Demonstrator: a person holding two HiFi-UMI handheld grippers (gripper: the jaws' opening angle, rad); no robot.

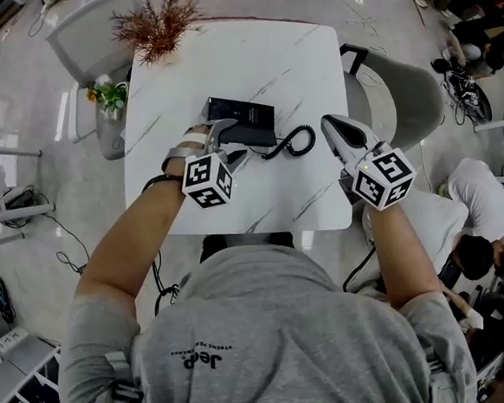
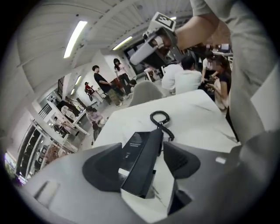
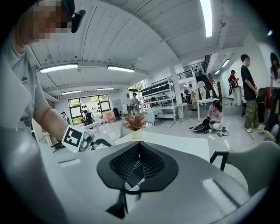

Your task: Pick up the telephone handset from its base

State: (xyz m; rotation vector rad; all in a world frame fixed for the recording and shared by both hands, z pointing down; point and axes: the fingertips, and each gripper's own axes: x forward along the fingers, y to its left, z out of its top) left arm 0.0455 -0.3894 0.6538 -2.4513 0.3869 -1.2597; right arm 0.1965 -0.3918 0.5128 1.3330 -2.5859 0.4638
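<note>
The person is wearing a grey short-sleeved cotton T-shirt [image 1: 270,325] showing small dark lettering [image 1: 199,359] across the back. The light grey left gripper [image 1: 230,146] and right gripper [image 1: 333,133] are each carrying a white marker cube [image 1: 207,181] printed with black squares, with dark ribbed pads [image 3: 153,164] lining the jaws.

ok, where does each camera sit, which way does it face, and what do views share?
Head view: on the person's head, facing steeply down at the table and telephone; shows both arms, left claw, right claw.
Left gripper view: on the left claw, looking along its open jaws, handset between them; right claw at top.
Right gripper view: on the right claw, jaws together, facing the plant; left claw at left.
Shared: telephone in head and left views; plant in head and right.
</note>
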